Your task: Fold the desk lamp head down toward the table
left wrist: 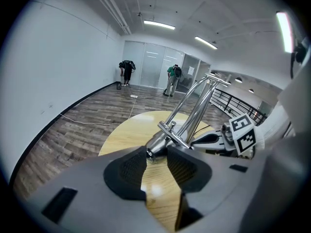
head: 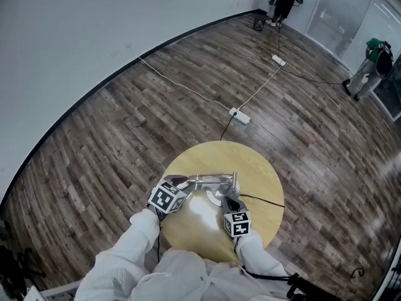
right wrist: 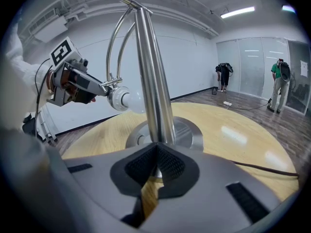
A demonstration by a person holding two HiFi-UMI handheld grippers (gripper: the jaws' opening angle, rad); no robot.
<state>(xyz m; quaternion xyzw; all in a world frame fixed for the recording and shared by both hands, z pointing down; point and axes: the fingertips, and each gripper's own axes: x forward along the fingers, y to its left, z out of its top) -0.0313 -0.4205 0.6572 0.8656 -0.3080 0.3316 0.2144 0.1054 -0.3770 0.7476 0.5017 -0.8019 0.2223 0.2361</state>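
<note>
Head view: high overhead, looking steeply down on round table (head: 263, 168) and floor (head: 125, 124) around. Left gripper view: close, low over tabletop, facing glass wall (left wrist: 146, 64). Right gripper view: close behind lamp (right wrist: 151, 81), facing white wall (right wrist: 184, 67). All three share table, lamp

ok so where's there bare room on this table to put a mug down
Bare wood: the far rim of the table beyond the lamp arm, and on the right between lamp base and edge, beyond the cable. The middle and near side are crowded: left gripper on the lamp head, right gripper on the lamp post.
</note>
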